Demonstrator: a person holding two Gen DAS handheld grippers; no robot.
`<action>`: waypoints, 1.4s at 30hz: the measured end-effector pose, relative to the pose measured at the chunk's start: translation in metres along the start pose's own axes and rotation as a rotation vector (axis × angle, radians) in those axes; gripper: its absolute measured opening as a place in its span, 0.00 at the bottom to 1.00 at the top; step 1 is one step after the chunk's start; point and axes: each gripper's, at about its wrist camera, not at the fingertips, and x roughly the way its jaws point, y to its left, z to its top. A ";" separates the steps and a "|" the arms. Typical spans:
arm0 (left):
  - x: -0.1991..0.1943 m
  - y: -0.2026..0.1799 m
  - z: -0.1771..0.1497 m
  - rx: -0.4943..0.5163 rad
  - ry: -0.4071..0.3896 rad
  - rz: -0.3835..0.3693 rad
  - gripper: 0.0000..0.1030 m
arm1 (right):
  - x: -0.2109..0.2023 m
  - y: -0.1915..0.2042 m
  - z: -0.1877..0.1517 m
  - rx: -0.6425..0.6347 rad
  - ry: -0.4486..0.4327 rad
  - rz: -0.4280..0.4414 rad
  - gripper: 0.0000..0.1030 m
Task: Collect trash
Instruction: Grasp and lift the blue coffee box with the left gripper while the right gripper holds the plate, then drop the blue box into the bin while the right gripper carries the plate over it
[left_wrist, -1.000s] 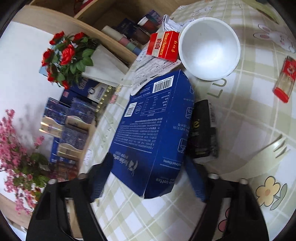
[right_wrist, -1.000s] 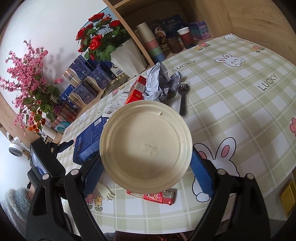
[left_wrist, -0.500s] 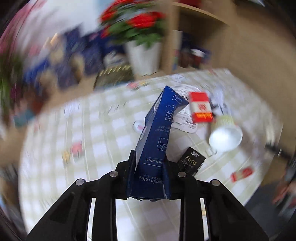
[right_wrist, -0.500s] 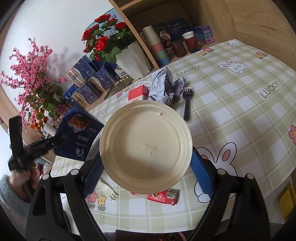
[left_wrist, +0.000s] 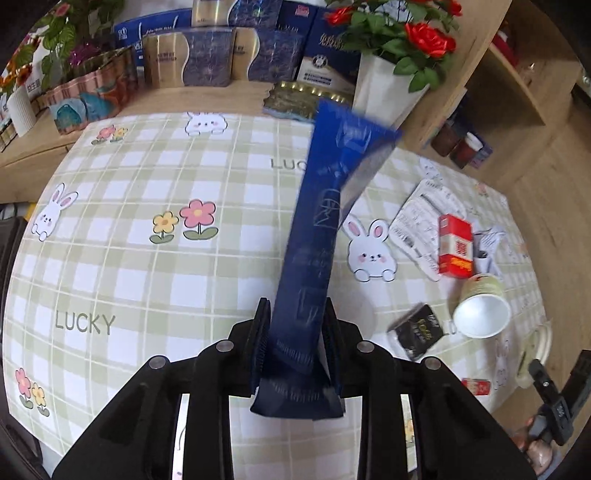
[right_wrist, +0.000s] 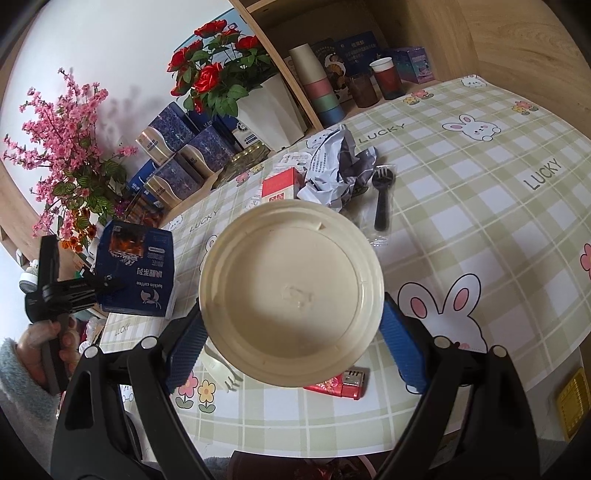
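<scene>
Soft, even daylight fills both views, bright without harsh glare. In the right wrist view the flower sprays throw faint grey shadows on the white wall (right_wrist: 110, 55), and the cream bowl (right_wrist: 291, 291) casts a soft shadow on the worktop (right_wrist: 480, 206). In the left wrist view the far end of the blue box (left_wrist: 332, 192) is smeared with motion blur, while the checked cloth stays sharp. Fisheye distortion bends the worktop edge and shelf lines, and dark vignetting rings every corner.
</scene>
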 end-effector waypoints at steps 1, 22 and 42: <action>0.004 0.002 -0.001 -0.008 0.006 -0.011 0.26 | 0.000 0.001 0.000 -0.002 0.001 -0.001 0.84; -0.105 -0.037 -0.028 0.017 -0.209 -0.191 0.20 | -0.049 0.027 -0.006 -0.048 -0.042 0.040 0.84; -0.119 -0.080 -0.229 0.165 -0.048 -0.221 0.20 | -0.125 0.043 -0.085 -0.155 -0.014 0.083 0.84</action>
